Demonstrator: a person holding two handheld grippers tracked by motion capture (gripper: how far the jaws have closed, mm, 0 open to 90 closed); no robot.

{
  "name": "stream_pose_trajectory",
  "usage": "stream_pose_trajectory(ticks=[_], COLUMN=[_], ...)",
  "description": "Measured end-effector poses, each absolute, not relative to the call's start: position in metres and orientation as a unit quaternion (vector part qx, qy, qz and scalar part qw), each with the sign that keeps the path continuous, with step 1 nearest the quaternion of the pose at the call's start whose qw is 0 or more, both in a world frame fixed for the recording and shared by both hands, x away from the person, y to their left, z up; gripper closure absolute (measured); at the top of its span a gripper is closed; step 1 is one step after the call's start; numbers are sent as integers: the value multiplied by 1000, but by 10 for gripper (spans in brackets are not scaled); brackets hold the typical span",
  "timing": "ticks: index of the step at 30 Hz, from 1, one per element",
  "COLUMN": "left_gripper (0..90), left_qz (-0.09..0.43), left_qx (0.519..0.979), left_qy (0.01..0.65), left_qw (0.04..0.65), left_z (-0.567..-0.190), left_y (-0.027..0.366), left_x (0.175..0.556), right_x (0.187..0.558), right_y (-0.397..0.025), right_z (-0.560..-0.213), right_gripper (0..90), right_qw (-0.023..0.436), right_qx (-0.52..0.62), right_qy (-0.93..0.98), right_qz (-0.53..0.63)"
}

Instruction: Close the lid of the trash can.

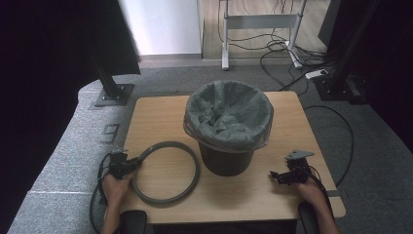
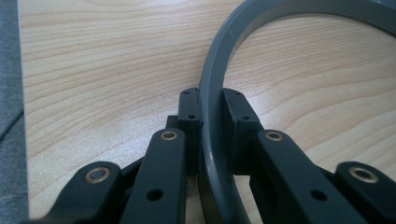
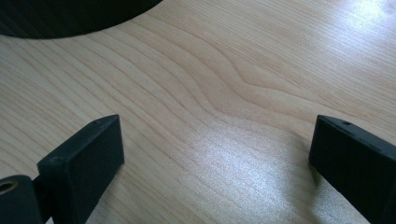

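Left tool is pinched on the grey ring, which lies flat on the counter at lower left, beside the bin. Looks like thin, stiff, light plastic, so gripping the band works. Right tool gapes wide, empty.
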State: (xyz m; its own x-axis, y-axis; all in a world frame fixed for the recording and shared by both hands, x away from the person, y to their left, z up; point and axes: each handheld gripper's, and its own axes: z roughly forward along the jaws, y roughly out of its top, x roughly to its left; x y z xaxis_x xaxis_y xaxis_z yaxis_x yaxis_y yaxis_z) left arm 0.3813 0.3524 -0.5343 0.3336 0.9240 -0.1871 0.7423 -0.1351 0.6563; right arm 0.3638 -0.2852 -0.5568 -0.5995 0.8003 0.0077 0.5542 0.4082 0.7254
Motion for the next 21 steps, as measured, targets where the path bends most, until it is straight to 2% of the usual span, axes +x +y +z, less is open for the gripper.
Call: stream_pose_trajectory(ticks=[10, 21], left_gripper=[787, 786], left_qz=[102, 100], left_qx=[736, 746], left_qy=[564, 557], left_qw=[362, 350], left_z=[-504, -468], left_y=[368, 373], left_x=[386, 395], right_x=[364, 364], right_y=[-285, -285], right_z=[-557, -557], right_gripper=[31, 30], right_qw=[174, 173], right_qx=[413, 413], right_qy=[821, 821], right_qz=[355, 354])
